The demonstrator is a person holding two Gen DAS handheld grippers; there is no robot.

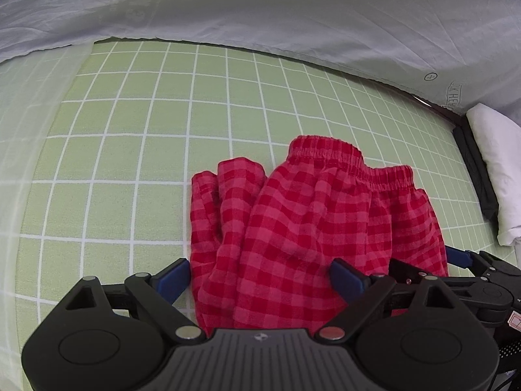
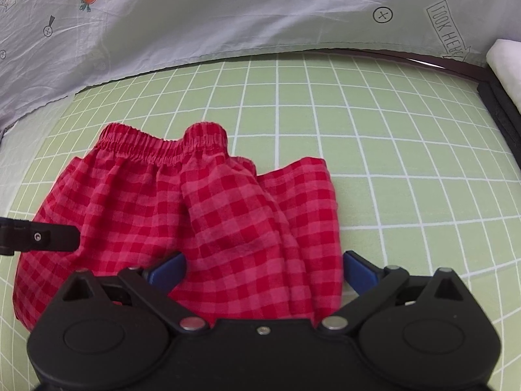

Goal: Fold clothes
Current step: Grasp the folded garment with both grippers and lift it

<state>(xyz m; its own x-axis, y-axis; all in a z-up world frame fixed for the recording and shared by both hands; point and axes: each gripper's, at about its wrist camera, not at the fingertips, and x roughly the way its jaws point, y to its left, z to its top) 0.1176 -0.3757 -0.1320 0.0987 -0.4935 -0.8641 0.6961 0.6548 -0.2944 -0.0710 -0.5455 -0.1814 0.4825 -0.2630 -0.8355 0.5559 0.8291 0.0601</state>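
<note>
Red checked shorts (image 1: 309, 221) lie partly folded on the green grid mat (image 1: 130, 150), elastic waistband at the far side. My left gripper (image 1: 260, 275) is open, its blue fingers straddling the near edge of the fabric. In the right wrist view the shorts (image 2: 202, 215) lie with the waistband far left. My right gripper (image 2: 263, 268) is open, its blue fingers either side of the near folded part. The right gripper also shows at the right edge of the left view (image 1: 472, 270). The left gripper's black tip (image 2: 42, 238) shows at the left edge of the right view.
A pale printed sheet (image 2: 228, 9) hangs behind the mat (image 2: 407, 163). A folded white cloth (image 1: 498, 169) lies at the mat's right edge beside a dark border strip (image 1: 472, 163).
</note>
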